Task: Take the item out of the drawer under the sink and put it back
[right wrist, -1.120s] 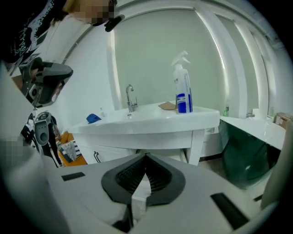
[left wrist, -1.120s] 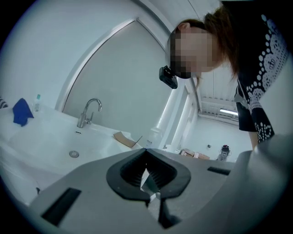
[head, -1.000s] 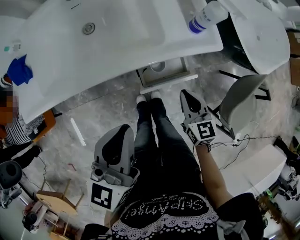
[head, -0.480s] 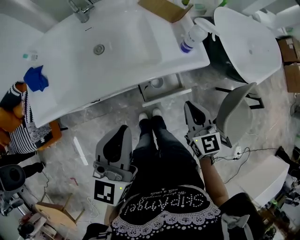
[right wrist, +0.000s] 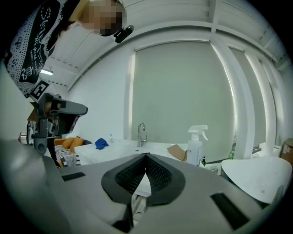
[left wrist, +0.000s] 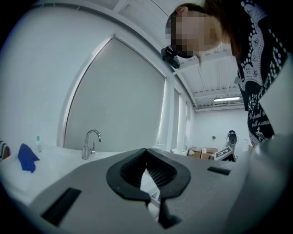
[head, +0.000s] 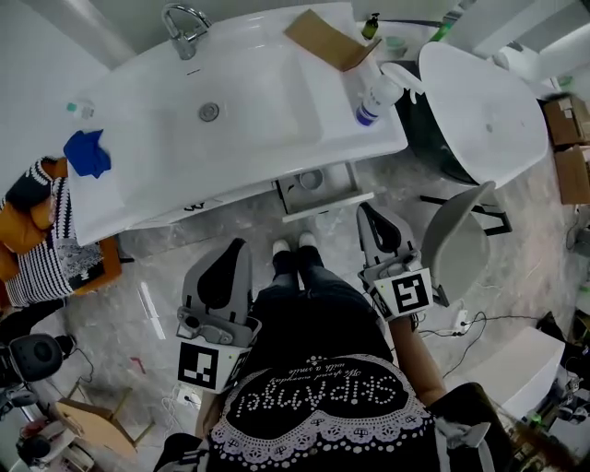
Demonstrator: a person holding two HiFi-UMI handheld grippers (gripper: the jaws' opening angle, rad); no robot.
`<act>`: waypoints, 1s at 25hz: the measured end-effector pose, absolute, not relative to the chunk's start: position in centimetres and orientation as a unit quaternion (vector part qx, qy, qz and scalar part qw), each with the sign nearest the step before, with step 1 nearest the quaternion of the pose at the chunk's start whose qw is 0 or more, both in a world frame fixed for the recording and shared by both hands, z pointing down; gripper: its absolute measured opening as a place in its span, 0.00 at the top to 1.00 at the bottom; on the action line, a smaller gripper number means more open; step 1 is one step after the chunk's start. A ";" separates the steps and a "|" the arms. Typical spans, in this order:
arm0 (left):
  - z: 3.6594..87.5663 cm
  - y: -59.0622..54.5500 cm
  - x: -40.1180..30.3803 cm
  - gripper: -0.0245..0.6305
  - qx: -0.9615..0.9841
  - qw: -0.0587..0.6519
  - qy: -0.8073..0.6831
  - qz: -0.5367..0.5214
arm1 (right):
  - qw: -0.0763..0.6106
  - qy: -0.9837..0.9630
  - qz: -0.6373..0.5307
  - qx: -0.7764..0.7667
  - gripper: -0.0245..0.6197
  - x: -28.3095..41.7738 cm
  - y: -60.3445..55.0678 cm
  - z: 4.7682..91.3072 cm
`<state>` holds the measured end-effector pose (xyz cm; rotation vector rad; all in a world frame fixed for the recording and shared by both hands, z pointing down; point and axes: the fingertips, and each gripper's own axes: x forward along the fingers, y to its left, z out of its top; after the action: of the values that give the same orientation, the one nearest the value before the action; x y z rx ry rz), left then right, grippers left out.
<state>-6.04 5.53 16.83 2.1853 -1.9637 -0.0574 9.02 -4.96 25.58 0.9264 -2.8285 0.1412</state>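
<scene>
Grey stone floor runs under a white worktop (head: 129, 194) with a basin sunk in it; you stand at its front edge, legs straight below the head camera. Under that front edge the drawer (head: 329, 202) stands pulled out toward your feet; the item (head: 312, 179), a pale round thing too small to name, lies inside it, touched by neither gripper.

Your left gripper (head: 232, 251) is held beside your left thigh, aimed at the worktop and well apart from the drawer; its own view shows the jaws together at the tips with nothing between them. Your right gripper (head: 369, 214) is held beside your right thigh, its tip toward the drawer's right front corner; its jaws are likewise closed and empty.

On the worktop, a tap (head: 184, 20) stands at the rear edge behind the basin; a blue cloth (head: 88, 153) lies at the left edge; a cardboard piece (head: 330, 39) lies toward the right rear corner; a spray bottle (head: 380, 92) lies on its side at the right edge, its nozzle pointing off the worktop. A white table (head: 484, 97) stands just beside the worktop's right edge; a grey chair (head: 454, 241) stands right of your right gripper.
</scene>
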 end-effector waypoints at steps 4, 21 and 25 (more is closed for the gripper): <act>15.6 6.0 -7.8 0.96 0.726 0.080 -0.683 -0.026 | 0.062 -0.949 0.041 0.305 0.93 8.6 -4.5 23.4; 17.0 8.3 -9.2 0.96 0.736 0.064 -0.674 -0.019 | 0.023 -0.958 0.013 0.286 0.93 6.0 0.3 20.1; 17.6 8.6 -9.0 0.96 0.739 0.073 -0.670 -0.025 | 0.044 -0.956 0.021 0.288 0.93 6.4 1.4 21.2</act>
<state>-8.99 8.57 17.60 2.2185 -2.0108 -0.0759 6.38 1.39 21.24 0.8813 -2.9231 0.0651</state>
